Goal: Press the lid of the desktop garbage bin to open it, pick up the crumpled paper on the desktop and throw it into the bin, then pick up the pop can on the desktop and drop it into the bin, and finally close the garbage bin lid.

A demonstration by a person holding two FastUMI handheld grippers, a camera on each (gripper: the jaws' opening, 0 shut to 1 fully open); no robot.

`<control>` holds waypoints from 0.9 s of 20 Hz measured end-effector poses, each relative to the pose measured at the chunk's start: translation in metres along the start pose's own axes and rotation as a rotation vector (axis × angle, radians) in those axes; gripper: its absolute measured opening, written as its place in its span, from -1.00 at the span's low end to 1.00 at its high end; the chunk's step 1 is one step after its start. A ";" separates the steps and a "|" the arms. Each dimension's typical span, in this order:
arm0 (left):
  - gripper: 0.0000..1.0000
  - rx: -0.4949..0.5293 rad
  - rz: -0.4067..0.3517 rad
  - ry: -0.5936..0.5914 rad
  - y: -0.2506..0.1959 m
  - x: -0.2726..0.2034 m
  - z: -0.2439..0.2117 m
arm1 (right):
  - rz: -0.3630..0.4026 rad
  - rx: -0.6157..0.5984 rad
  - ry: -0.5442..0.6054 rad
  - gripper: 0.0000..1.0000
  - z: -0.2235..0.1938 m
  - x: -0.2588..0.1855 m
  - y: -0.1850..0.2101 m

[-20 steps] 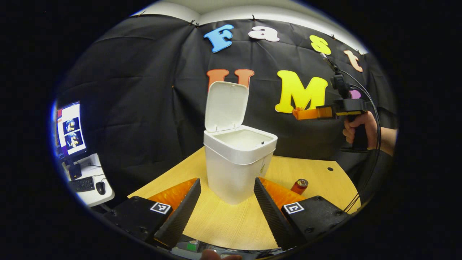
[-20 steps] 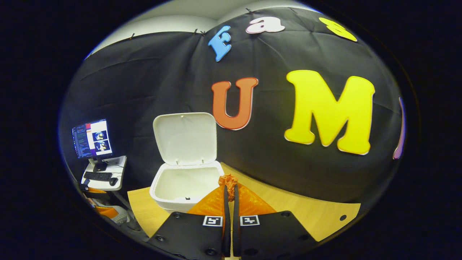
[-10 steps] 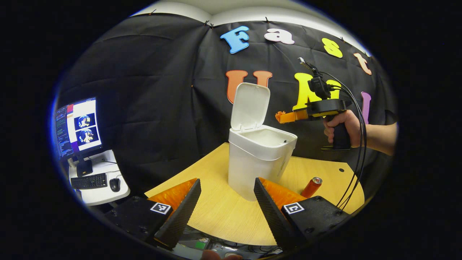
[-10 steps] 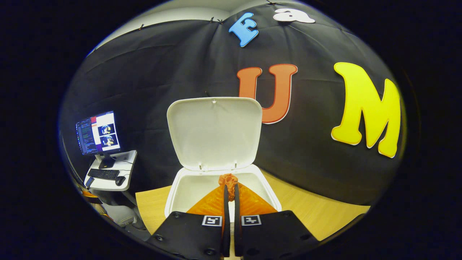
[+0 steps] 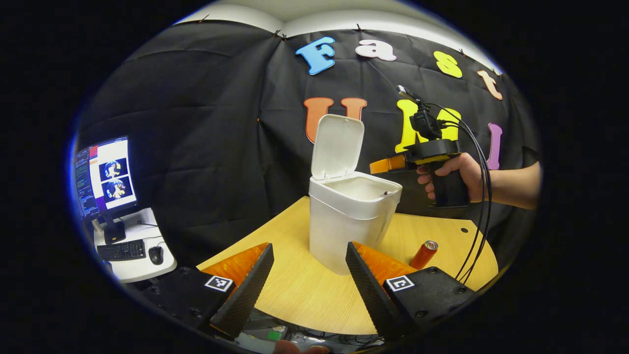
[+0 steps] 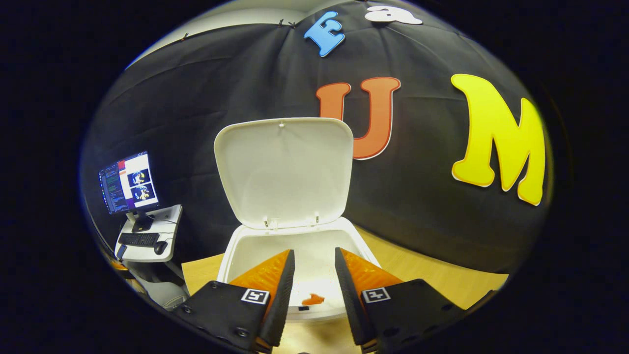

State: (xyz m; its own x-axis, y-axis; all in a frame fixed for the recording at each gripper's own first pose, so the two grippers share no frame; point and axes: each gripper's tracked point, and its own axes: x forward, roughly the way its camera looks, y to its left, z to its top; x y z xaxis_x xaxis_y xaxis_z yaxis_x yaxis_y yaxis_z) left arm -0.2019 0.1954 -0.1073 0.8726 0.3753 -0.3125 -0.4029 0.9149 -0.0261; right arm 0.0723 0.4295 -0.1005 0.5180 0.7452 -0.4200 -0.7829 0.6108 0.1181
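Right gripper [image 6: 314, 275] hangs directly over the open mouth of the white plastic desktop bin [image 6: 295, 246], fingers spread apart with nothing between them. Small orange crumpled paper [image 6: 312, 299] visible between the fingers, low inside the bin. In the left gripper view, this gripper [image 5: 381, 166] shows held in a hand [image 5: 454, 177] just above the bin's right rim.

Bin's hinged white lid [image 5: 337, 146] stands upright, fully open, at the far side of the bin.

Left gripper [image 5: 307, 280] sits low at the near edge of the light wooden desk [image 5: 295, 290], fingers wide, empty, pointed toward the bin [image 5: 351, 221].

Red cylindrical pop can [image 5: 424, 253] lies tilted on the desk, right of the bin, near the desk's right edge, apart from the bin wall.

Judgement: step 2 (paper into bin) looks complete; step 3, the can, is in hand. Next move likely calls for the right gripper to pull clear of the bin, drop toward the can and close across its round body. Can may roll if nudged, so a squared, centred approach seems wise. Lid closing comes last.
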 end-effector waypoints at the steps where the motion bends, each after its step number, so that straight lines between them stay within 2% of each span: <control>1: 0.94 0.011 -0.014 -0.007 -0.006 0.002 0.003 | -0.002 0.001 -0.009 0.10 0.001 -0.002 -0.002; 4: 0.94 0.053 -0.078 -0.041 -0.031 0.008 0.014 | -0.019 0.003 -0.055 0.62 0.010 -0.026 -0.010; 5: 0.94 0.060 -0.109 -0.043 -0.042 0.010 0.014 | -0.032 -0.009 -0.071 0.69 0.012 -0.035 -0.015; 8: 0.94 0.082 -0.184 -0.038 -0.065 0.018 0.008 | -0.068 -0.006 -0.125 0.81 0.020 -0.070 -0.032; 12: 0.94 0.128 -0.297 -0.034 -0.108 0.029 0.001 | -0.171 0.072 -0.176 0.87 0.017 -0.126 -0.074; 15: 0.94 0.164 -0.393 -0.028 -0.148 0.038 -0.007 | -0.276 0.088 -0.183 0.83 -0.006 -0.172 -0.115; 18: 0.94 0.213 -0.501 -0.014 -0.197 0.046 -0.019 | -0.364 0.134 -0.135 0.88 -0.048 -0.216 -0.147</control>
State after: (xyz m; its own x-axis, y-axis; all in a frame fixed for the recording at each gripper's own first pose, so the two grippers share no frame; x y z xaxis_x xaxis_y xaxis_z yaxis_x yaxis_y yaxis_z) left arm -0.0881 0.0297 -0.1345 0.9476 -0.1142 -0.2982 0.1274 0.9915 0.0252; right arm 0.0590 0.1659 -0.0705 0.8003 0.4972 -0.3352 -0.4932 0.8637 0.1038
